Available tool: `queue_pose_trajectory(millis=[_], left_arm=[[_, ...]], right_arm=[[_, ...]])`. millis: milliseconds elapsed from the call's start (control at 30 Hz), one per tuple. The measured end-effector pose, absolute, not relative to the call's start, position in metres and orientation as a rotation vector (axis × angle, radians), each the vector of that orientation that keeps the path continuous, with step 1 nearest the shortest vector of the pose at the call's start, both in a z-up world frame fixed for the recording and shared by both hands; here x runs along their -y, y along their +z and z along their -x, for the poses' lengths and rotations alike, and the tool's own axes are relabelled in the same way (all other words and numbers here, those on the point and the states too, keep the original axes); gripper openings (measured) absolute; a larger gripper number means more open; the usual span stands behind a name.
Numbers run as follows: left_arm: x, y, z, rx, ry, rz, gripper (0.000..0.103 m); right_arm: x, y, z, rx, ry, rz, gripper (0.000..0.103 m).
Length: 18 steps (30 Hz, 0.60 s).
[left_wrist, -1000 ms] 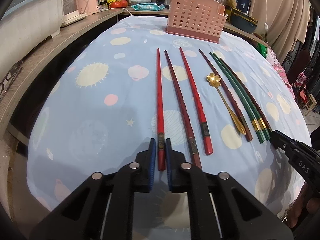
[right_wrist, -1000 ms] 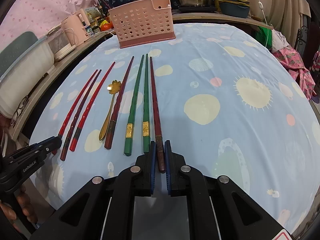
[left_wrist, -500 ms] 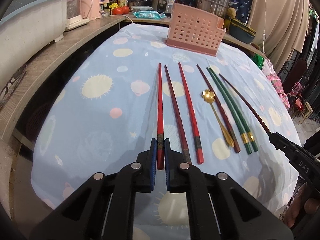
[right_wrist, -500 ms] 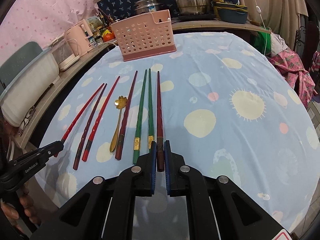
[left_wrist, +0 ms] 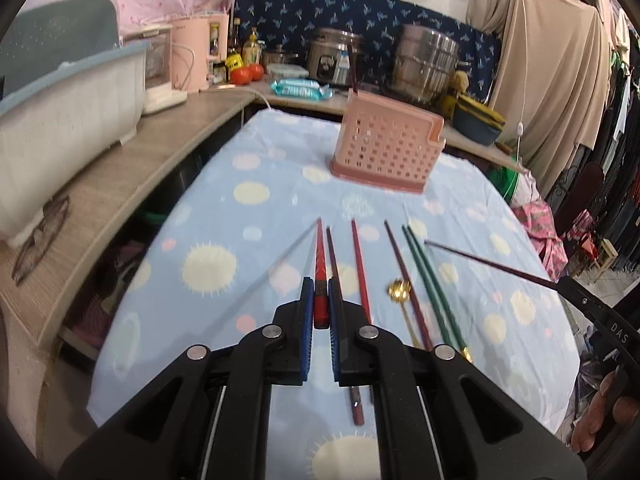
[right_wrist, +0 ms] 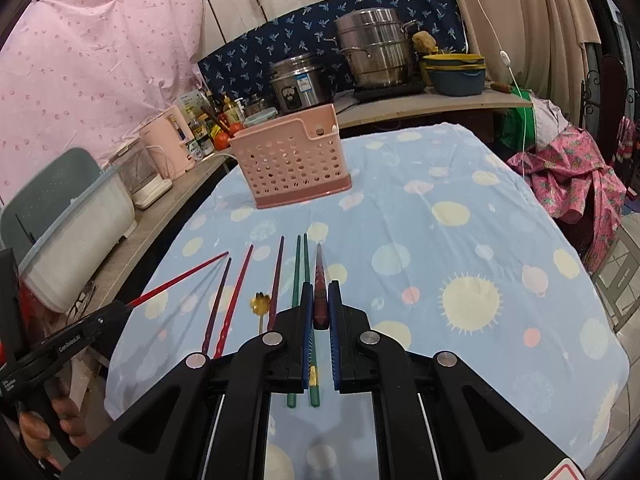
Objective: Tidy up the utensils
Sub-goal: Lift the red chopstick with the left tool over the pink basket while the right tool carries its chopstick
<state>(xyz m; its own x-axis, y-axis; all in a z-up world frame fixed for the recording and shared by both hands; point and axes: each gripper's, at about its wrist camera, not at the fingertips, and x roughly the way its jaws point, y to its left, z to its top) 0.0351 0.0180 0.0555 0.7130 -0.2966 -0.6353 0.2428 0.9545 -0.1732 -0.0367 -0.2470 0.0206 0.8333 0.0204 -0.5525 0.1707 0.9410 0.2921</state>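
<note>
The left gripper pinches a red chopstick; the right gripper pinches a dark chopstick; both sticks hang above the cloth; the pink basket waits at 12 o'clock; carry each stick slowly, tip it upright, then drop it in.

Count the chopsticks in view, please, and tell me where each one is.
7. The left tool holds a red chopstick lifted; the right tool holds a dark red chopstick lifted. Five lie on the tablecloth: two green chopsticks, three reddish chopsticks. None seems hidden.
</note>
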Motion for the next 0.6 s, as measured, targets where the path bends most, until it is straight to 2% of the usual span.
queue_pose_trajectory(millis=[600], left_arm=[[0.003,0.123,-0.090,-0.558,-0.303,0.080,0.007]], right_arm=[[0.266,0.076,-0.010,-0.457,-0.079,-0.292,0.007]])
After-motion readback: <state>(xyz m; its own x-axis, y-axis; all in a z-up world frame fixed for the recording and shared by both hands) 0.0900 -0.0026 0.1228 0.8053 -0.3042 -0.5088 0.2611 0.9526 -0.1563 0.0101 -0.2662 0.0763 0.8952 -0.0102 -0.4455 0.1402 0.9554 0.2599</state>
